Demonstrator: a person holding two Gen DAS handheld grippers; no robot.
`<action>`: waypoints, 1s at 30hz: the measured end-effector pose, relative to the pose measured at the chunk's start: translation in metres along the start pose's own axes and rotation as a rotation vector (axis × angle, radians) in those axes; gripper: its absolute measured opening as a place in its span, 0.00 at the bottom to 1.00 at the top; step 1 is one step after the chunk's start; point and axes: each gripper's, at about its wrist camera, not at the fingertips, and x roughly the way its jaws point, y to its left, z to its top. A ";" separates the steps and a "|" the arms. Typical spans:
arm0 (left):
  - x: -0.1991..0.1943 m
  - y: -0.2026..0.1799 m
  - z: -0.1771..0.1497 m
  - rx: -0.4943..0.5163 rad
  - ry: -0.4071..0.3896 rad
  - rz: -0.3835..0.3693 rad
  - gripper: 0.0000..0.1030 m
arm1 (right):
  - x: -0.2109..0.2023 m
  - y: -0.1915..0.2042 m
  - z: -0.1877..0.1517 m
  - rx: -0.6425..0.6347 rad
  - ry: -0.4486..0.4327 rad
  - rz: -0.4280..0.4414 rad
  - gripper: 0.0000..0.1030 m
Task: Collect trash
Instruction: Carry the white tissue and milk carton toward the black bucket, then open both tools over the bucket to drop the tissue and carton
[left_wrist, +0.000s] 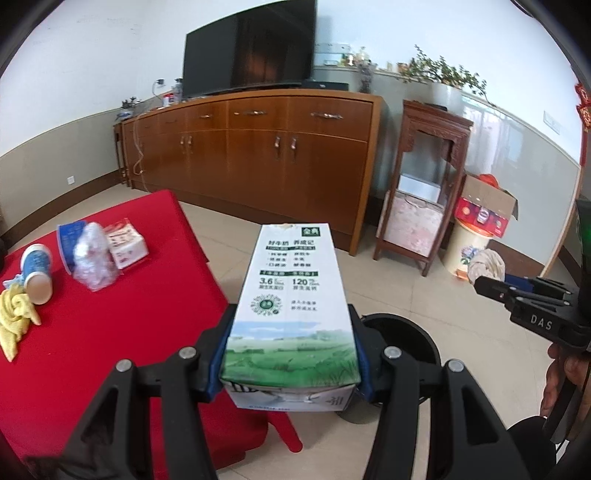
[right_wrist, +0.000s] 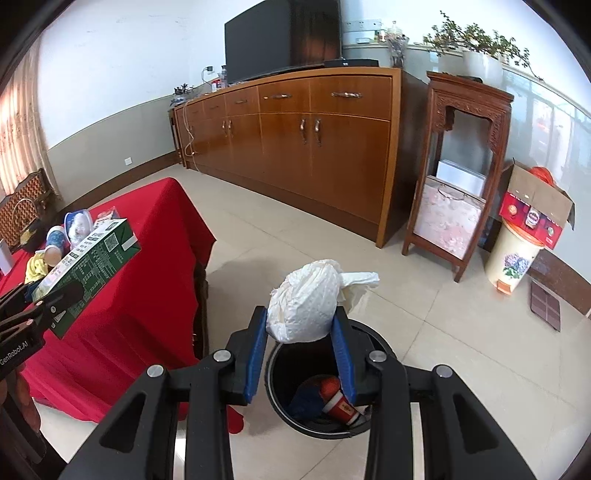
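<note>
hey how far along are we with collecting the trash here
Partly done. The black bin already holds a red cup. In hand: the left gripper holds a milk carton, the right gripper a crumpled paper wad above the bin. A cup and plastic wrap remain on the red table.

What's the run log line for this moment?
left gripper: shut on milk carton | right gripper: shut on crumpled tissue, above black bin
</note>
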 end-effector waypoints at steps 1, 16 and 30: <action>0.003 -0.003 0.000 0.005 0.005 -0.006 0.54 | 0.001 -0.003 -0.001 0.002 0.004 -0.003 0.35; 0.070 -0.072 -0.025 0.075 0.162 -0.106 0.54 | 0.052 -0.051 -0.035 -0.027 0.141 -0.010 0.35; 0.135 -0.111 -0.058 0.088 0.323 -0.149 0.54 | 0.129 -0.083 -0.081 -0.101 0.300 0.068 0.36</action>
